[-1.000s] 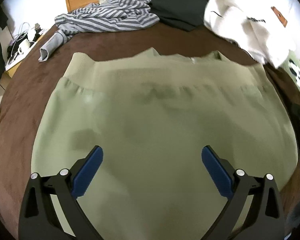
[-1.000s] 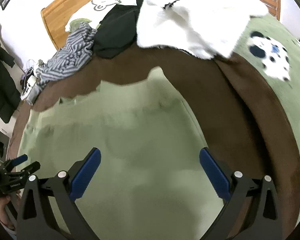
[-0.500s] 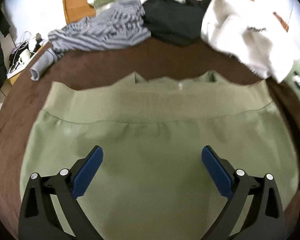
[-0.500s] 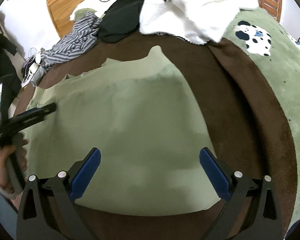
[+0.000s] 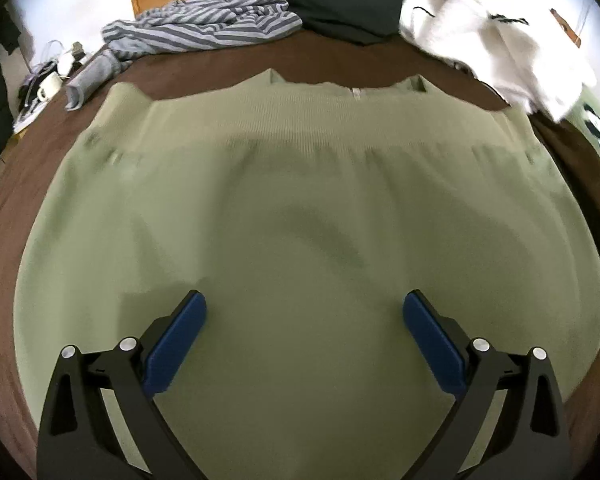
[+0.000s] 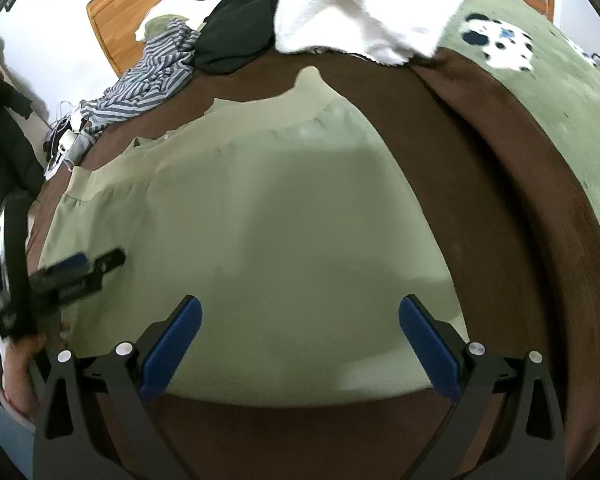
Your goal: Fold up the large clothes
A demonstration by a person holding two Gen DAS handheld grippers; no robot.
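A large olive-green garment lies folded flat on the brown bed cover, its ribbed band at the far edge. It also shows in the right wrist view. My left gripper is open and empty just above the garment's near part. It also shows at the left of the right wrist view. My right gripper is open and empty over the garment's near edge.
A striped grey garment, a black garment and a white fleece are piled at the bed's far end by the wooden headboard. A green panda blanket lies to the right. A cluttered side table stands far left.
Both grippers have shifted over the garment while staying open. The left view dropped closer to the cloth after rising; the right view pulled back so the garment's near edge shows.
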